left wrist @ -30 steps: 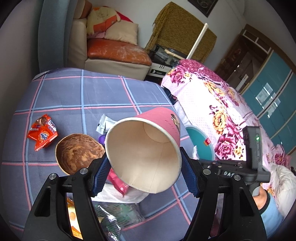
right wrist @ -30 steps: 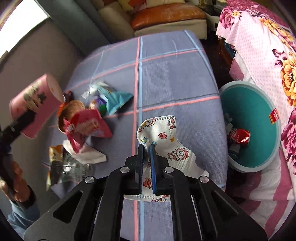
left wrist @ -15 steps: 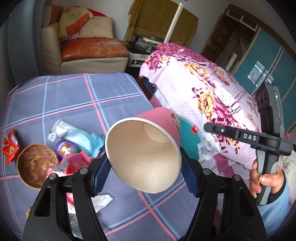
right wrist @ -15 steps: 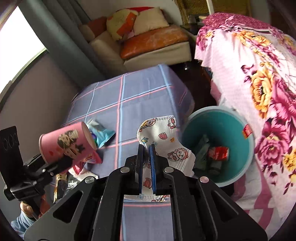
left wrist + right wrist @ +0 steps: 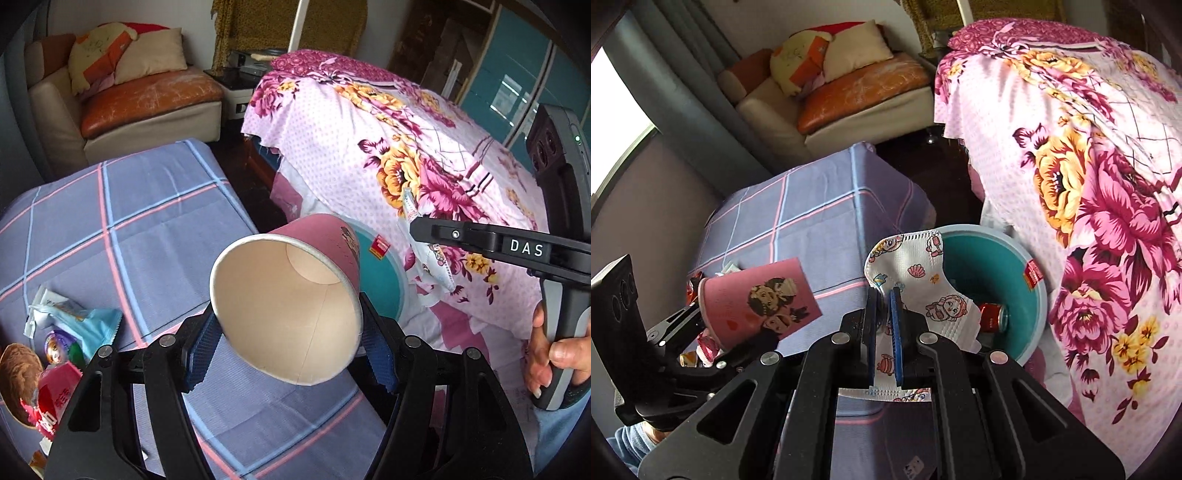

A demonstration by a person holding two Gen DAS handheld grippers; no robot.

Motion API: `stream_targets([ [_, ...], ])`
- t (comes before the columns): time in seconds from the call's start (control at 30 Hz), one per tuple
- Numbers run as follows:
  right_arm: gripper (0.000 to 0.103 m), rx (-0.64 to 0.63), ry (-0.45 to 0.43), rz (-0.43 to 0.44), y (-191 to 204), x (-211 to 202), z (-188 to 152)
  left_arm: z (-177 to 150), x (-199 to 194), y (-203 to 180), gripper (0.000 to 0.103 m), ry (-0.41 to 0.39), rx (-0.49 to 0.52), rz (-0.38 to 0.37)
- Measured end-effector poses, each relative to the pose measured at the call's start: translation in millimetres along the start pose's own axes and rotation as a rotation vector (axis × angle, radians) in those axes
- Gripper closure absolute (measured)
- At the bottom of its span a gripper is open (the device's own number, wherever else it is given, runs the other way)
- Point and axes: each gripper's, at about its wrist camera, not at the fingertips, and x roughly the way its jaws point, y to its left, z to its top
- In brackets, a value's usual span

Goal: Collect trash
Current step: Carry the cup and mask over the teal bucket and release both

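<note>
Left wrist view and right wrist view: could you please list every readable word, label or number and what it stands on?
"DAS": white letters on the right gripper, along its black body.
Red label on the teal bin: too small.
Red wrapper print: blurred.
Pink cup: cartoon figures, no legible words.

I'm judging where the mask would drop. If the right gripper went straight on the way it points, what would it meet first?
Probably the teal bin: the right gripper, shut on the face mask, points toward its near rim, though depth is unclear.

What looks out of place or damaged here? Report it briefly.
Nothing is spilled or damaged. The pink paper cup lies sideways in the left gripper, empty. The printed face mask hangs crumpled from the right gripper near the teal bin. Wrappers litter the table.
</note>
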Motion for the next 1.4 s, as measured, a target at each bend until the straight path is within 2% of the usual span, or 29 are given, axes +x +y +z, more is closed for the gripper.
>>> stream_targets([
  [0.27, 0.096, 0.037, 0.022, -0.007, -29, 13, 7, 10, 44, -15, 0.033, 0.063, 0.021, -0.014],
  [0.53, 0.096, 0.051, 0.034, -0.014, -38, 19, 10, 18, 66, -19, 0.033, 0.092, 0.020, -0.030],
  [0.67, 0.096, 0.059, 0.033, -0.015, -42, 21, 13, 19, 74, -19, 0.028, 0.107, 0.018, -0.033],
  [0.73, 0.096, 0.059, 0.034, -0.018, -42, 21, 13, 18, 75, -19, 0.026, 0.106, 0.018, -0.038],
  [0.93, 0.096, 0.053, 0.043, -0.024, -40, 25, 15, 16, 69, -19, 0.011, 0.090, 0.025, -0.033],
  [1.1, 0.096, 0.044, 0.052, -0.026, -37, 29, 15, 11, 61, -10, 0.010, 0.096, 0.000, -0.038],
  [1.3, 0.096, 0.040, 0.070, -0.032, -34, 39, 13, 2, 54, 7, 0.010, 0.093, -0.029, -0.010],
  [1.4, 0.091, 0.036, 0.077, -0.042, -32, 44, 14, -1, 55, 11, 0.010, 0.095, -0.024, 0.016],
])
